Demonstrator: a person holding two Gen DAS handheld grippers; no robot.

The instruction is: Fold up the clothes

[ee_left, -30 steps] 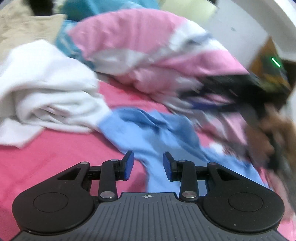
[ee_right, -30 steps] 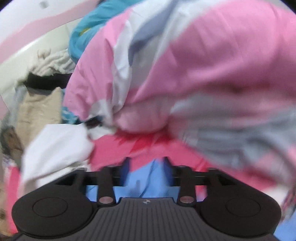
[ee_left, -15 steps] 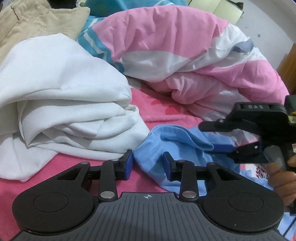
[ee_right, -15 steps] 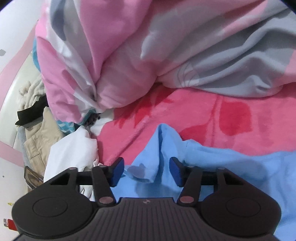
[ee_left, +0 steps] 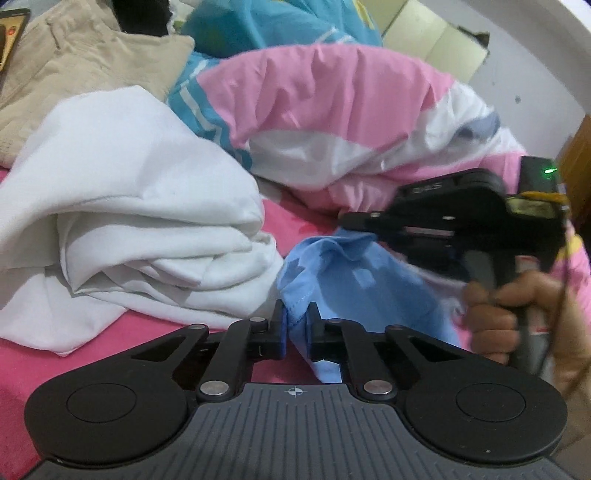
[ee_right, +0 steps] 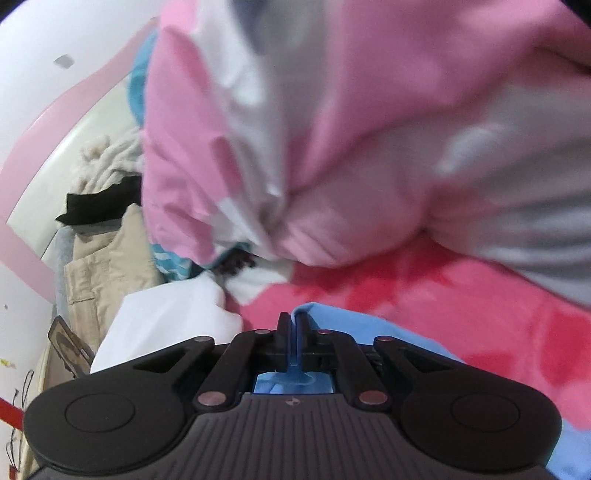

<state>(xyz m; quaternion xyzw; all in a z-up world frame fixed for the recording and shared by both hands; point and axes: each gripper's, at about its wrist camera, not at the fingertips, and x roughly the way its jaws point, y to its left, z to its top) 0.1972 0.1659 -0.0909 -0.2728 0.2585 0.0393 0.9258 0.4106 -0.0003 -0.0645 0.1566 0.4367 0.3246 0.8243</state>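
A light blue garment (ee_left: pixel 354 280) lies bunched on the pink bed sheet (ee_left: pixel 33 354). My left gripper (ee_left: pixel 296 321) is shut on a hemmed edge of it, low in the left wrist view. To the right, a hand holds my right gripper (ee_left: pixel 364 230), its tips buried in another fold of the same cloth. Seen from the right wrist, the right gripper (ee_right: pixel 294 325) is shut on a thin ridge of the blue garment (ee_right: pixel 369 328), which spreads away to the right under the fingers.
A crumpled white garment (ee_left: pixel 129 221) lies just left of the blue one. A big pink, white and grey duvet (ee_left: pixel 332 110) is heaped behind. Beige trousers (ee_left: pixel 74 66) and a turquoise cloth (ee_left: pixel 266 26) sit at the back left. A phone (ee_right: pixel 68 347) lies by the bed edge.
Both grippers went from open to shut on the blue garment. The right gripper has swung so the duvet fills more of its view, and the blue cloth is pulled up between the two grips.
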